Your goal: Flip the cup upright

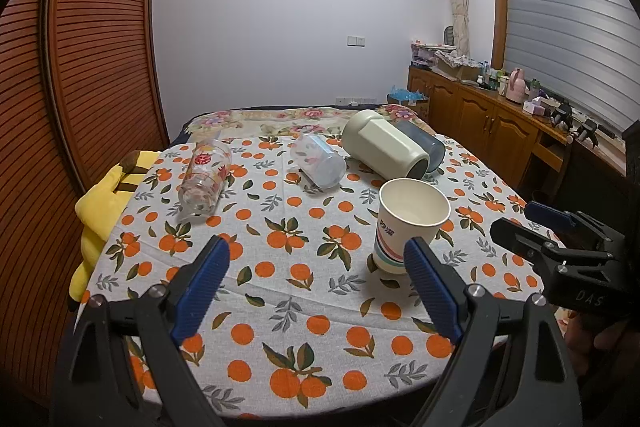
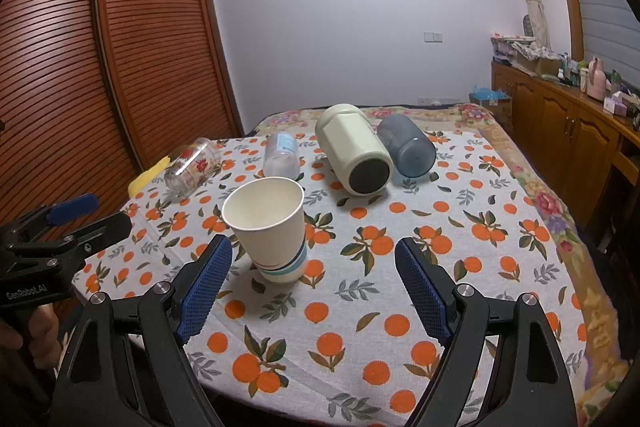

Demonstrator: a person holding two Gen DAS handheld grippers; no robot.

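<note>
Paper cup (image 1: 408, 223) stands upright at near centre of the tablecloth (image 1: 304, 307); light, easily crushed, best gripped mid-wall; left gripper (image 1: 316, 283) and right gripper (image 2: 312, 287) both gape wide, empty.

Paper cup (image 2: 269, 227) stands upright beside four toppled cups.
</note>
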